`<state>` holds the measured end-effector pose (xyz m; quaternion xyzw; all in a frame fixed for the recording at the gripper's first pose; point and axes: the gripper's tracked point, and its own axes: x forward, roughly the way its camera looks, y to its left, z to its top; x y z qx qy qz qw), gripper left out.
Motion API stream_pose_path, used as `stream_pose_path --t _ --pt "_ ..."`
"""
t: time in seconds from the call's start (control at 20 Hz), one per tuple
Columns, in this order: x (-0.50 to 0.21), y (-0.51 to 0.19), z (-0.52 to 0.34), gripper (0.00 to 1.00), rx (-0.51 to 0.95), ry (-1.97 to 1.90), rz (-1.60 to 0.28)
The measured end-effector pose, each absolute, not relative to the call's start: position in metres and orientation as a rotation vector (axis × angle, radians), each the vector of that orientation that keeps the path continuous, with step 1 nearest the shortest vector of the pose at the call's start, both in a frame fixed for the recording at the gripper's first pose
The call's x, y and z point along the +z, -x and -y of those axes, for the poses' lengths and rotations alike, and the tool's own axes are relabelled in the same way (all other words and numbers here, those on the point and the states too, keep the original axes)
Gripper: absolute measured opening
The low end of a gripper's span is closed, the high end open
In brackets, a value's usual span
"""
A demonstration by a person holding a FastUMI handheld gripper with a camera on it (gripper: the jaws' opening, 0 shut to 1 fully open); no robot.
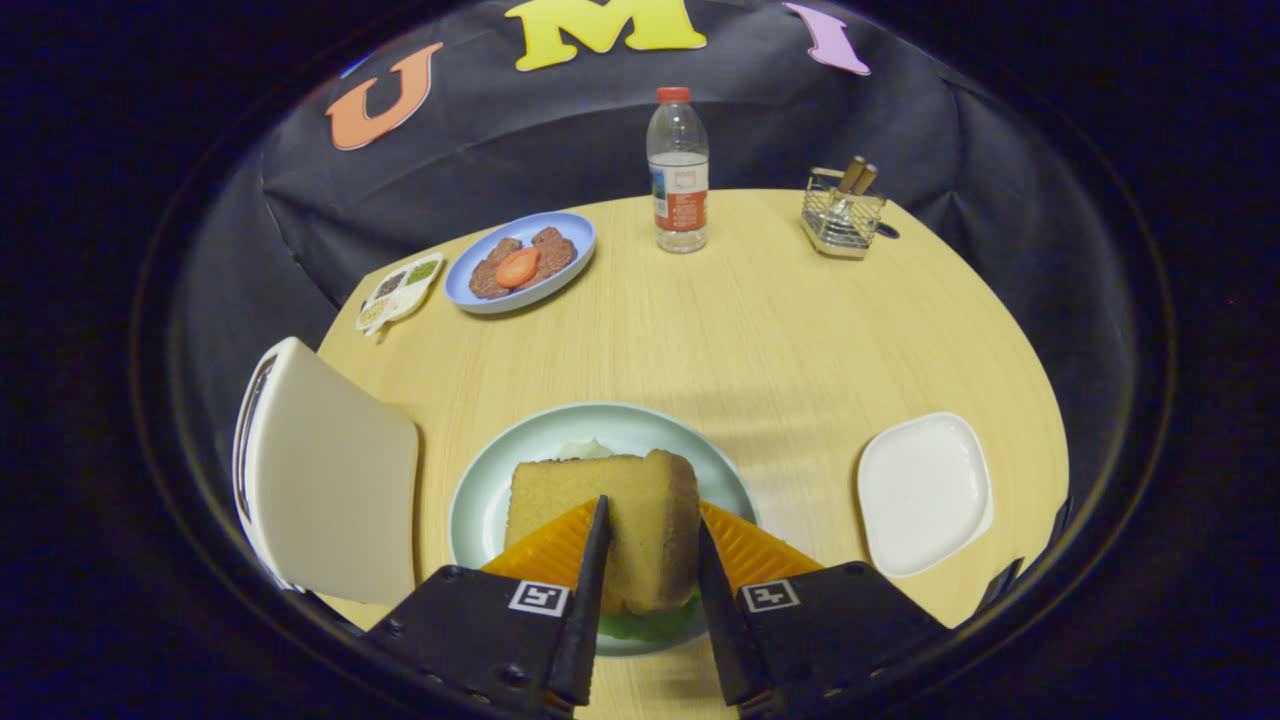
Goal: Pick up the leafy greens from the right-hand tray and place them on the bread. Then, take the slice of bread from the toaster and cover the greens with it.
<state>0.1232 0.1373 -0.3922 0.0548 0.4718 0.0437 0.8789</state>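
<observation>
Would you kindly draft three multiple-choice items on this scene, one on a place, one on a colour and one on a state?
1. Where is the bread slice?
A. In the toaster
B. Between the tool's fingers, over the pale green plate
C. On the white tray

2. What colour is the cap of the water bottle?
A. Red
B. Blue
C. White

3. What state is the white tray in?
A. Heaped with greens
B. Holding bread
C. Bare

Answers:
1 B: the tool has a finger at each side of the slice, which sits above the pale green plate with leafy greens under it.
2 A: the cap on top is red.
3 C: nothing lies on its white surface.
</observation>
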Motion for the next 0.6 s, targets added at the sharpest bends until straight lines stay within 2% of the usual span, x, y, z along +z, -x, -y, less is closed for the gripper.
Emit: stream_pose_path --t 0.2,0.3,0.35,0.5,0.6 --pt "-0.394 -0.122 -0.13 0.66 0.094 -0.113 -1.011" --pt "-0.396 -0.119 -0.122 0.7 0.1 -0.1 -1.026" --pt "-0.393 -0.119 -0.119 0.72 0.11 -0.094 -1.014" --pt "-0.378 -0.119 -0.113 0.88 0.152 -0.05 -0.96" --pt "-0.361 -0.118 -0.11 0.93 0.174 -0.028 -0.913"
